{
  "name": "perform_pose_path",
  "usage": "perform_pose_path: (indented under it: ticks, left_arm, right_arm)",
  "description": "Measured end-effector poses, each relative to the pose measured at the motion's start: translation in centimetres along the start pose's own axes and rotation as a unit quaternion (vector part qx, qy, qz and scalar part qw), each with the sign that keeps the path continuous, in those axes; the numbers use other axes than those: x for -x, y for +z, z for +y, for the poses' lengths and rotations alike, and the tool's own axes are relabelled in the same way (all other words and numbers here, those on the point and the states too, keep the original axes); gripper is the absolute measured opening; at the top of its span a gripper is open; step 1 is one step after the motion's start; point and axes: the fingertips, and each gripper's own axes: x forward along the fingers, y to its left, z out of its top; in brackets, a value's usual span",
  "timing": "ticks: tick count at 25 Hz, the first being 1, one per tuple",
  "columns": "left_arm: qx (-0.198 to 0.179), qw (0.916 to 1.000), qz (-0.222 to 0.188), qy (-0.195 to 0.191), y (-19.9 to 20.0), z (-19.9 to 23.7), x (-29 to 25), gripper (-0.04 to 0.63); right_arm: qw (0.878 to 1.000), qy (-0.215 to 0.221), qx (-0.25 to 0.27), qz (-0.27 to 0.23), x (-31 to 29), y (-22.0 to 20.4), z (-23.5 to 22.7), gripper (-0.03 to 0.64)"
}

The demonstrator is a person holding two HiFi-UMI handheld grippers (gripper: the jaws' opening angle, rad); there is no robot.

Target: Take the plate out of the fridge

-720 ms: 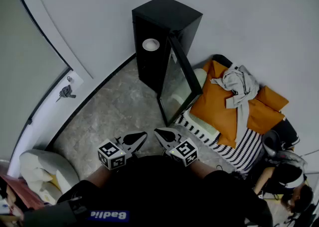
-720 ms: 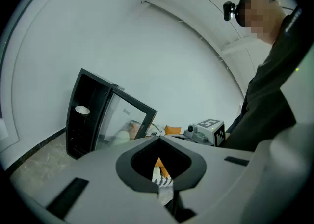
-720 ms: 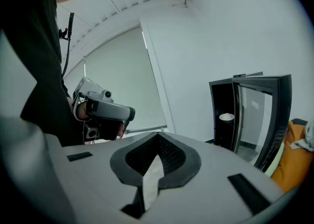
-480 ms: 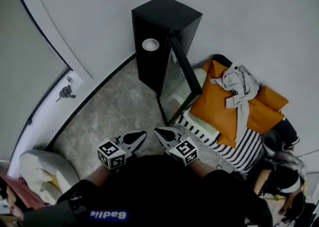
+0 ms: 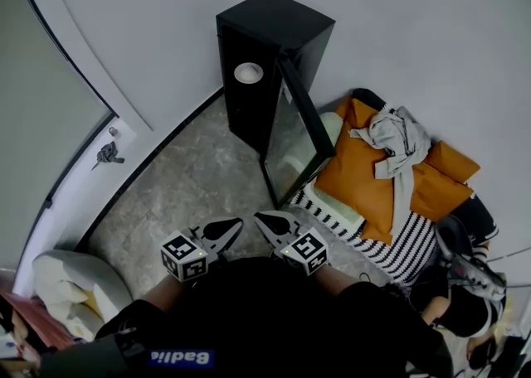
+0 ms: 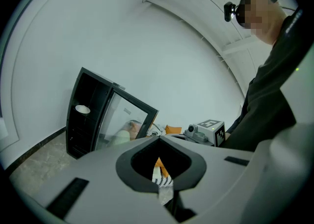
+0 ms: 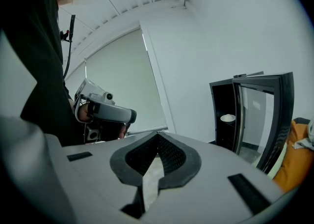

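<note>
Left tongs [image 5: 236, 225] and right tongs [image 5: 261, 219]: shut, empty. Hazard: may clip the half-open glass door [image 5: 294, 132] reaching the plate [image 5: 248, 73] on the fridge [image 5: 286, 24] shelf.

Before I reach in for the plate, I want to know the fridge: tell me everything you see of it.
The fridge is a tall, narrow black cabinet standing upright on the grey stone-look floor, its back near the white wall. Its black-framed glass door stands swung wide open toward the orange cushion. Inside, a small white plate sits on an upper shelf.
</note>
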Motion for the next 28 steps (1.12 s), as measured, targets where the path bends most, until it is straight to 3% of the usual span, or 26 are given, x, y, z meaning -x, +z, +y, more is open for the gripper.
perform_pose_path:
  ticks: [28]
  left_arm:
    - [0.029, 0.9970, 0.000, 0.071, -0.1, -0.2, -4.6, -0.002]
  right_arm:
    - [0.997, 0.072, 0.012, 0.008, 1.5, -0.2, -4.0, 0.009]
